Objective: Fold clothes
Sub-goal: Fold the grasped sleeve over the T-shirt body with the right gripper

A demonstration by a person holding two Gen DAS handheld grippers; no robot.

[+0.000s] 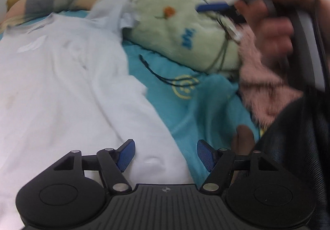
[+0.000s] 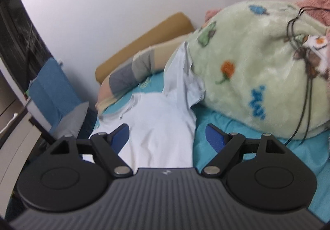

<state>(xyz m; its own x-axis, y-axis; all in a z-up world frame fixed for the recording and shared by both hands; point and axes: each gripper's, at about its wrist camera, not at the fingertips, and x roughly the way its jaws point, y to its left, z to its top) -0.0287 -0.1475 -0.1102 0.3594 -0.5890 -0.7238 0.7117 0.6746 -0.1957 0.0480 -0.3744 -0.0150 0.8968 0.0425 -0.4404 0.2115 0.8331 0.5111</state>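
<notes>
A white T-shirt (image 1: 68,77) lies spread flat on a teal bed sheet (image 1: 196,106), collar at the far end. My left gripper (image 1: 166,154) is open and empty, low over the shirt's right hem edge. The right wrist view shows the same shirt (image 2: 160,126), one sleeve (image 2: 181,77) tucked under a green fleece blanket (image 2: 257,77). My right gripper (image 2: 168,140) is open and empty, above the shirt's right side. It also shows in the left wrist view (image 1: 216,6), held in a hand at the upper right.
The green fleece blanket (image 1: 179,29) is bundled with a black cord (image 1: 165,77) at the right. A pink fuzzy cloth (image 1: 266,93) lies beside it. A striped pillow (image 2: 132,73) and tan headboard (image 2: 144,42) are at the far end. A blue chair (image 2: 53,93) stands left of the bed.
</notes>
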